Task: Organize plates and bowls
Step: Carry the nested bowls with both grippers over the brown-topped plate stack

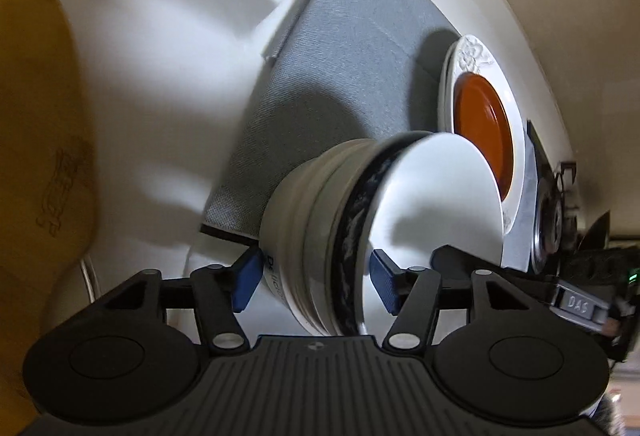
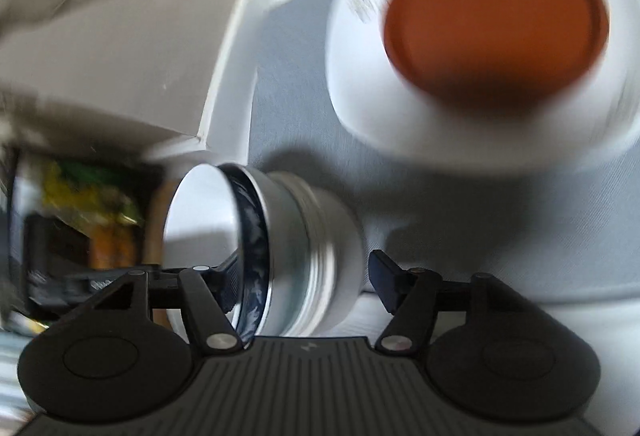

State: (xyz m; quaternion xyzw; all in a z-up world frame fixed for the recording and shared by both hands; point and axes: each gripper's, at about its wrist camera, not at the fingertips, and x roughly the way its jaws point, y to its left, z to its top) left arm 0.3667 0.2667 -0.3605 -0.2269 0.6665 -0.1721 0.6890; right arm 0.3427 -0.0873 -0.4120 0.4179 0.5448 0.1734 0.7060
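A stack of several nested bowls (image 1: 340, 236), white with a dark blue marbled band on the top one, sits between the blue pads of my left gripper (image 1: 316, 280), which is shut on it. The same stack (image 2: 280, 244) sits between the fingers of my right gripper (image 2: 304, 288), which is shut on it from the other side. A stack of white plates with an orange plate on top (image 1: 484, 132) stands just beyond the bowls on a grey liner (image 1: 340, 84). In the right wrist view the plates (image 2: 492, 20) are blurred at upper right.
White cabinet walls (image 1: 160, 76) enclose the grey-lined shelf. A yellowish surface (image 1: 36, 116) fills the far left. A stove burner (image 1: 548, 212) and dark items show at the right edge. Blurred colourful items (image 2: 92, 204) lie at left in the right wrist view.
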